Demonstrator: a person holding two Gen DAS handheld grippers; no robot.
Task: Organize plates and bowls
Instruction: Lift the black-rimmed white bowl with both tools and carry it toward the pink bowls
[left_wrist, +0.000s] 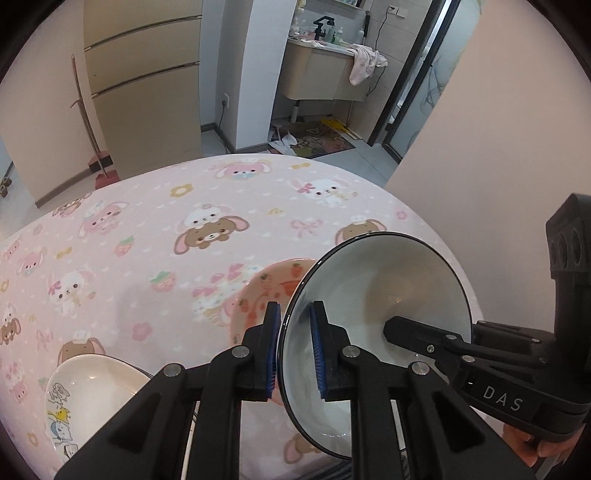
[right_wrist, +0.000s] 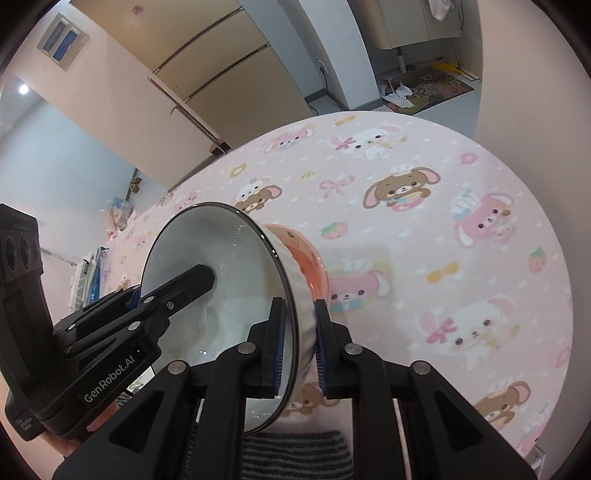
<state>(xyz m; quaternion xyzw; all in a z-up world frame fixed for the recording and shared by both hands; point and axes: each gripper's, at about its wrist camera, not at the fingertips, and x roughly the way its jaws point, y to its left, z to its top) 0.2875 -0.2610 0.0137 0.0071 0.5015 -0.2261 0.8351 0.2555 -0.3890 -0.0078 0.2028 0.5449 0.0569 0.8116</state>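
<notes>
A white bowl with a dark rim is held tilted on edge above the table. My left gripper is shut on its rim on one side. My right gripper is shut on its rim on the other side, and its finger also shows inside the bowl in the left wrist view. A pink plate with orange carrot prints lies on the table right behind the bowl. A cream plate with cartoon animals lies at the near left.
The round table has a pink cartoon-bunny cloth. A striped towel lies at its near edge. A beige fridge and a bathroom doorway stand beyond the table. A pink wall is close on the right.
</notes>
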